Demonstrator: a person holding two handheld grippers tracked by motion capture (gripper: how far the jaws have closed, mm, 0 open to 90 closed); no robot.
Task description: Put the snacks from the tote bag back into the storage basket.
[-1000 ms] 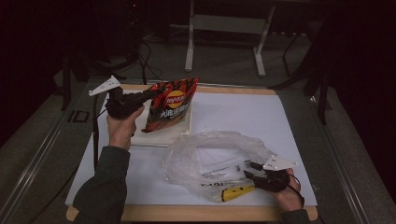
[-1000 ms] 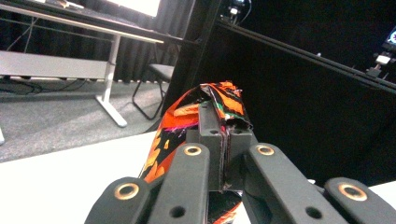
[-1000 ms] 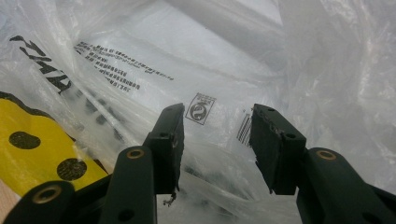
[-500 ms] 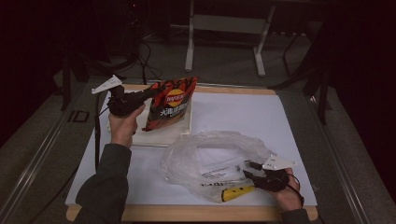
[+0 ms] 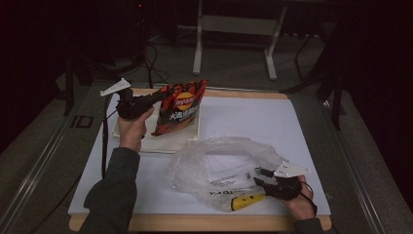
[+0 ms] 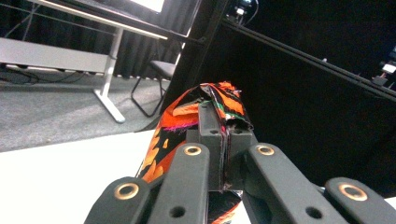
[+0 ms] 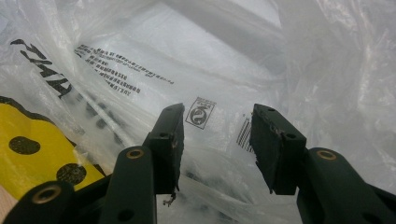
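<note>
Left gripper [image 5: 158, 97] pinches a red chip bag [image 5: 179, 108] printed with white characters.

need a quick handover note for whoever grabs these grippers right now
Left gripper: shut on the top edge of the chip bag, held up over the white board at the table's back left.
Right gripper: open at the mouth of the clear plastic bag, front right, film between the jaws but not pinched.
Done: chip bag picked up.
Left: probably grip the plastic bag's mouth, hold it open, put the chip bag in.
</note>
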